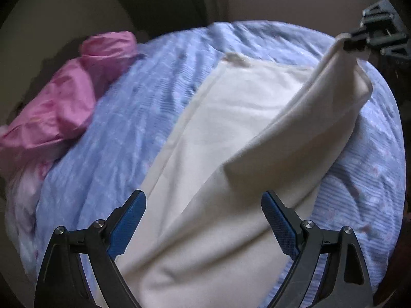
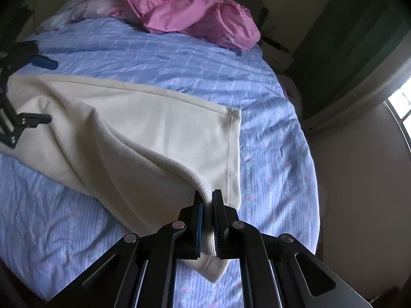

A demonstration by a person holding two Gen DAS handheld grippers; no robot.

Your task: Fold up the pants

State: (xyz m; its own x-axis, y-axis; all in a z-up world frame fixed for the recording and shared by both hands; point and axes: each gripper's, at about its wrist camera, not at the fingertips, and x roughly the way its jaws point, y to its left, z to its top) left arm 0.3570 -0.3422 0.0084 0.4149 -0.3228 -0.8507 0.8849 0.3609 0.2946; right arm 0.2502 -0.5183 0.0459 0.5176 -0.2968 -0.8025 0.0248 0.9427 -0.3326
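One corner of the cream pants is pinched tight in my right gripper and lifted off the bed, while the rest lies flat on the blue cover, well short of the pink pillow. My left gripper hangs spread wide and empty over the pants' other end. I judge the fold just begun: next I carry the raised corner across and lay it edge on edge.

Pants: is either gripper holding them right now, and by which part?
The right gripper is shut on the pants, pinching the ribbed edge of the lifted leg. The left gripper is open, holding nothing.
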